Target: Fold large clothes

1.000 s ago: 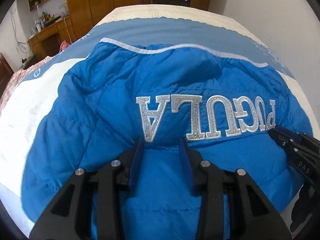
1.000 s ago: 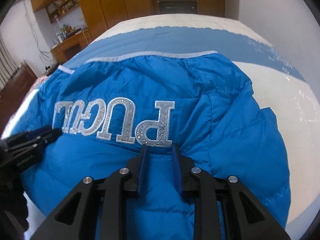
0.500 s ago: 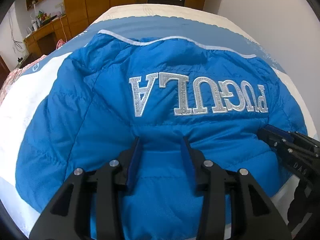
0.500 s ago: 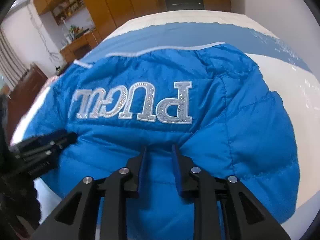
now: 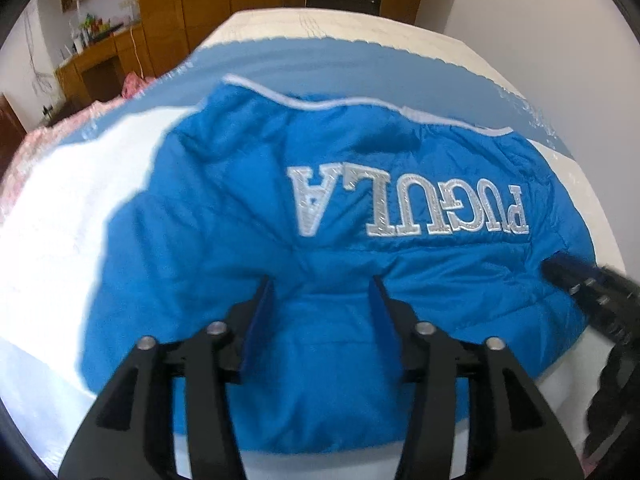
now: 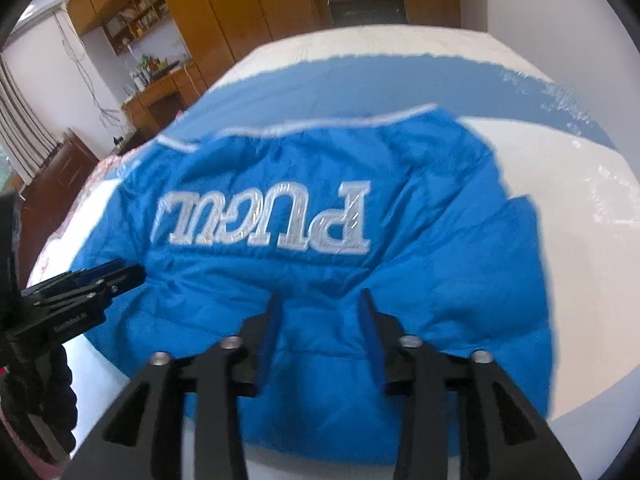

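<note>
Blue jacket (image 5: 248,240) lies folded on the bed (image 5: 60,200), silver lettering (image 5: 408,206) up, reading upside down from both cams. Left tongs (image 5: 322,286) over jacket's near edge, jaws opening, fabric in the gap, pads look clear of it. Right tongs (image 6: 320,300) same: near edge, right of the left tongs, jaws opening, no grip. Frames blurred, so contact is hard to confirm.

One bright blue padded jacket (image 5: 248,264), quilted and puffy, lies folded into a compact bundle on the bed (image 5: 60,216). Silver lettering "PUGULA" (image 5: 408,208) faces up, reading upside down from the near edge. White piping (image 5: 360,101) trims the far edge.
</note>
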`<action>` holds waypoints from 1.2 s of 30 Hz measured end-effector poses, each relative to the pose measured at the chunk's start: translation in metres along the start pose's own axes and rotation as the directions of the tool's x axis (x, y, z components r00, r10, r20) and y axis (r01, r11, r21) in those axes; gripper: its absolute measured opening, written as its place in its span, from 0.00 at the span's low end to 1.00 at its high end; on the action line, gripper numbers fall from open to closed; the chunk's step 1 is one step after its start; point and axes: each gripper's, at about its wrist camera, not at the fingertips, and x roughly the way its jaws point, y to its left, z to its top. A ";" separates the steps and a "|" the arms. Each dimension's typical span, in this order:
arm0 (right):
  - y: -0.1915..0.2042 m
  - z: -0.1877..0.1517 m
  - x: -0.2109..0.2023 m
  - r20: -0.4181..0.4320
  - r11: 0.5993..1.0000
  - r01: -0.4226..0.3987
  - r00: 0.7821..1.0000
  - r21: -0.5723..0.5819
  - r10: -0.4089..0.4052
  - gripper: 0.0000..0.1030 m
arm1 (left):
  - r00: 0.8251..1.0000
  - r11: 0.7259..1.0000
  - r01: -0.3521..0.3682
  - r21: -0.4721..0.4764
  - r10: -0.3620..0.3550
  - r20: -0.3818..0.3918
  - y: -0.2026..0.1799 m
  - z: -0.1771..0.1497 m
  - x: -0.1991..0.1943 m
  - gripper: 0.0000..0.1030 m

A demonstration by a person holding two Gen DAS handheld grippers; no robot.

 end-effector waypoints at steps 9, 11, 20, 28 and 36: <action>-0.054 0.024 -0.026 -0.001 0.994 0.025 1.000 0.106 -0.025 0.72 | 0.996 0.995 -0.082 0.053 0.080 0.045 0.024 0.006 -0.038 0.73; -0.061 0.027 -0.026 -0.015 0.993 0.039 0.999 0.113 -0.037 0.77 | 0.995 0.994 -0.090 0.056 0.087 0.050 0.029 0.007 -0.042 0.76; -0.086 0.029 -0.013 -0.106 0.990 0.047 0.994 0.131 -0.034 0.91 | 0.995 0.994 -0.095 0.051 0.093 0.038 0.048 0.012 -0.042 0.83; -0.103 0.033 0.004 -0.169 0.988 0.011 0.985 0.151 0.015 0.93 | 0.998 0.999 -0.049 -0.004 0.049 -0.026 0.072 0.015 -0.023 0.84; -0.135 0.036 0.031 -0.240 0.964 -0.070 0.962 0.257 0.133 0.93 | 0.979 0.958 0.151 -0.243 -0.180 -0.099 0.139 0.017 0.007 0.84</action>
